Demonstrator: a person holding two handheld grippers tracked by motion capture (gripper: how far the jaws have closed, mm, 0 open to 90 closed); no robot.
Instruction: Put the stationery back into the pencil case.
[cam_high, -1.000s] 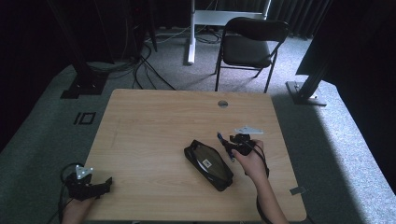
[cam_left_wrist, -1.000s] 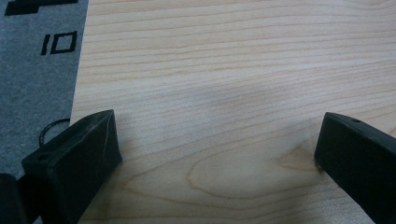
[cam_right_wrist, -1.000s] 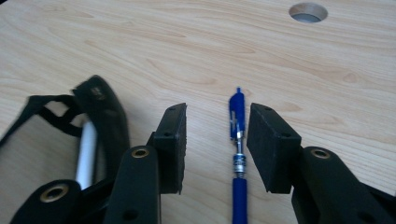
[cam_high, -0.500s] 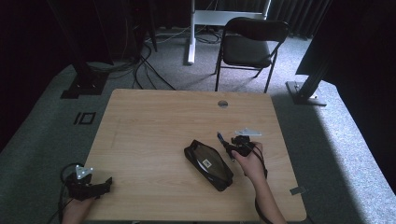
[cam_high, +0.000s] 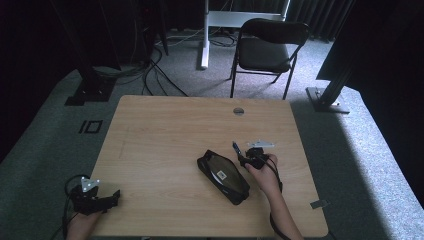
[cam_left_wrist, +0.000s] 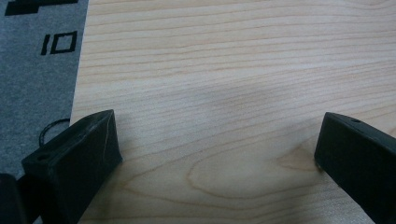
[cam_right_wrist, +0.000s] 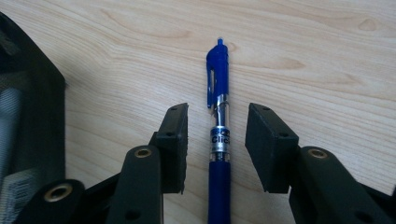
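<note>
A blue click pen (cam_right_wrist: 218, 93) lies flat on the wooden table (cam_high: 165, 135), its clip end pointing away from my right gripper (cam_right_wrist: 218, 116). The jaws stand open on either side of the pen's barrel, with a small gap on each side. From above, the pen (cam_high: 235, 146) pokes out ahead of the right gripper (cam_high: 242, 154), just right of a black pencil case (cam_high: 223, 175). My left gripper (cam_high: 111, 198) rests at the table's front left corner. In the left gripper view its jaws are wide open over bare wood (cam_left_wrist: 219, 140), holding nothing.
The pencil case's edge (cam_right_wrist: 28, 116) is close on the left of the right gripper. A round cable hole (cam_high: 238, 111) sits near the table's far edge. A black chair (cam_high: 267, 50) stands beyond the table. Grey carpet with a black marker (cam_left_wrist: 58, 43) lies left of the table edge.
</note>
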